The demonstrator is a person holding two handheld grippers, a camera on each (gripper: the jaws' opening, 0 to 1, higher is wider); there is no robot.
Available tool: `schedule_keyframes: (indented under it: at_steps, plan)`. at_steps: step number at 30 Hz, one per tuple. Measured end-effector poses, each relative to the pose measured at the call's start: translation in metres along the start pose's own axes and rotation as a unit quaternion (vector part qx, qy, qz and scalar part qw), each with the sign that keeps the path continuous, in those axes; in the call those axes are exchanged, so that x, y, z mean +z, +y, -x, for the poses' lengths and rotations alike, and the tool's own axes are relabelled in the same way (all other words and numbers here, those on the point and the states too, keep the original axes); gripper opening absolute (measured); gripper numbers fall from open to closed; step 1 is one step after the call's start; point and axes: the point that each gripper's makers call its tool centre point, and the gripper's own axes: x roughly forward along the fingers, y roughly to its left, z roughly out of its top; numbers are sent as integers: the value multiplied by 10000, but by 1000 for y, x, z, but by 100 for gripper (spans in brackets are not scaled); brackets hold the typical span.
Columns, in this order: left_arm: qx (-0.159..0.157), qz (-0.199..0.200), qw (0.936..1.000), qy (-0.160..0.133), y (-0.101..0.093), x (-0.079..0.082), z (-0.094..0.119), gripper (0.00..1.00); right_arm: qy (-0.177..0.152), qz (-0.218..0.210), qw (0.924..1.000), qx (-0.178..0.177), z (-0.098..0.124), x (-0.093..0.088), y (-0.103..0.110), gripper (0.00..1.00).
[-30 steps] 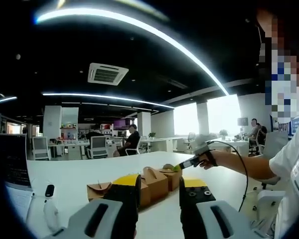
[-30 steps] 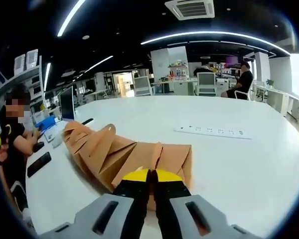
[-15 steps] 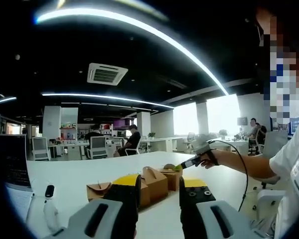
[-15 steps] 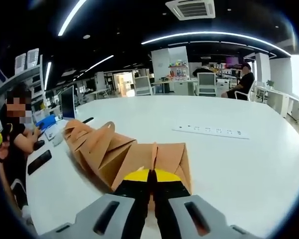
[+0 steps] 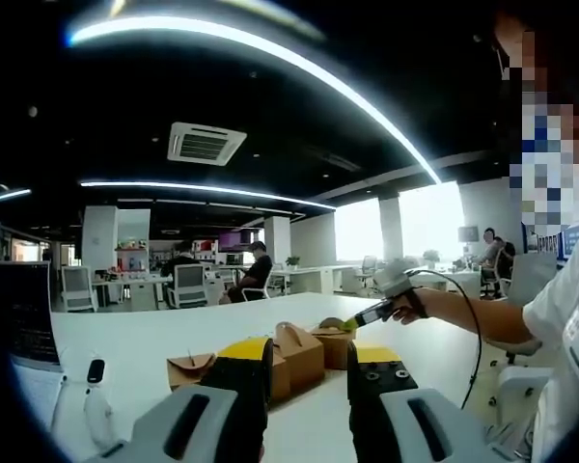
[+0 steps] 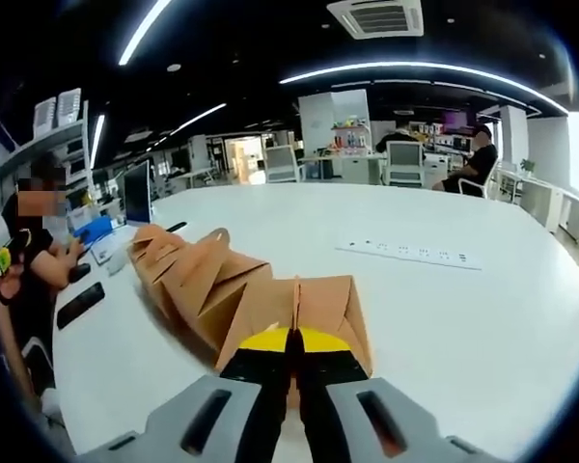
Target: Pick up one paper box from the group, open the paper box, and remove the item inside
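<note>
Kraft-brown paper boxes lined up in a row on the white counter, gable tops with folded handles. Nearest box right at the tips of the right claw, its upright top ridge running straight into the seam between the two yellow-tipped jaws. Jaws pressed together, no gap visible, apparently pinching that top fin; contact itself hidden behind the yellow pads, so grip judged likely rather than certain. Row's long axis running away from the right claw and off to its left, toward the counter edge and a seated person.

Seen from the left gripper view, same boxes strung across the counter just beyond the left claw, jaws wide apart and holding nothing. Right claw reaching in from the right at the far end of the row, held by a hand with a cable trailing back to the sleeve. Left claw near the row but apart from it, so right claw plainly the nearer tool for the end box.

Coming move judged to turn on a straight lift along the ridge, clear of the neighbouring box, which sits touching or just beside the gripped one.

Further out: a power strip on the counter, a dark phone near the edge, office chairs and ceiling light strips behind.
</note>
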Motion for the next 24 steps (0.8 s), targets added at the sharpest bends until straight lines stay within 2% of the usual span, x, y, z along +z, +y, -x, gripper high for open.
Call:
schedule_keyframes:
  at_steps: [24]
  plan:
    - [-35,-23,10000,9,-2,0,-1,32,115,174,9995,246,19,-10,11,3]
